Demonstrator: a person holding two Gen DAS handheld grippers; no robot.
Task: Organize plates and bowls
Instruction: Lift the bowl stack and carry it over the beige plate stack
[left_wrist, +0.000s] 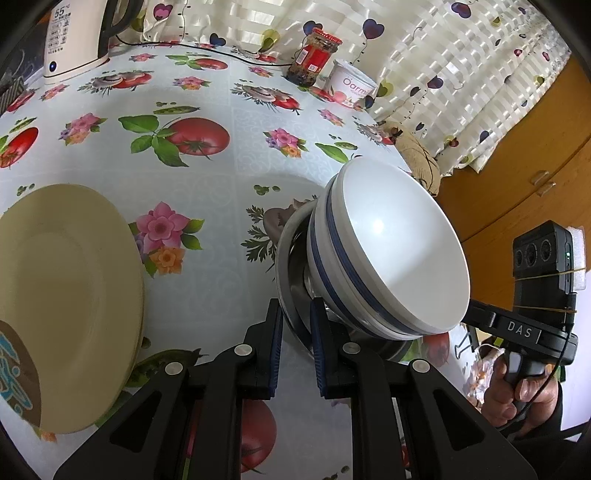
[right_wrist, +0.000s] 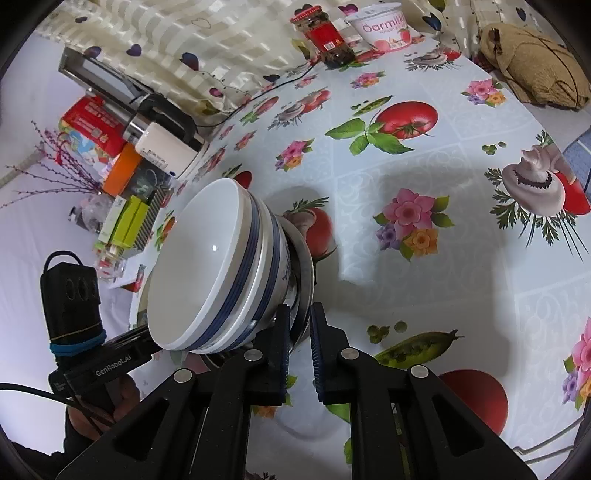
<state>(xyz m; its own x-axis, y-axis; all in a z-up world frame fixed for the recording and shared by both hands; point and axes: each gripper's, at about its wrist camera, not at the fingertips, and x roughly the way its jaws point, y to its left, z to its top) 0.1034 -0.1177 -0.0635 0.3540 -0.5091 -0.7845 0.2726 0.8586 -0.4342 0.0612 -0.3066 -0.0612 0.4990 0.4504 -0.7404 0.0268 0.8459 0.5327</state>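
Note:
Two or three white bowls with blue stripes (left_wrist: 391, 254) (right_wrist: 207, 273) are nested inside a shallow steel bowl (left_wrist: 290, 258) (right_wrist: 306, 273) over the flowered tablecloth. My left gripper (left_wrist: 295, 310) is shut on the steel rim from one side. My right gripper (right_wrist: 300, 314) is shut on the same rim from the opposite side. Each wrist view shows the other gripper's body beyond the bowls, held in a hand (left_wrist: 517, 391). I cannot tell whether the stack still touches the table. A cream plate (left_wrist: 66, 295) lies flat to the left of the stack.
At the back of the table stand an electric kettle (left_wrist: 77, 37) (right_wrist: 166, 147), a red-lidded jar (left_wrist: 314, 55) (right_wrist: 325, 33) and a yogurt tub (left_wrist: 351, 86) (right_wrist: 384, 26). A straw bag (right_wrist: 535, 66) lies at the table's edge. Boxes (right_wrist: 122, 177) crowd one side, and a wooden cabinet (left_wrist: 517, 166) stands beyond the table.

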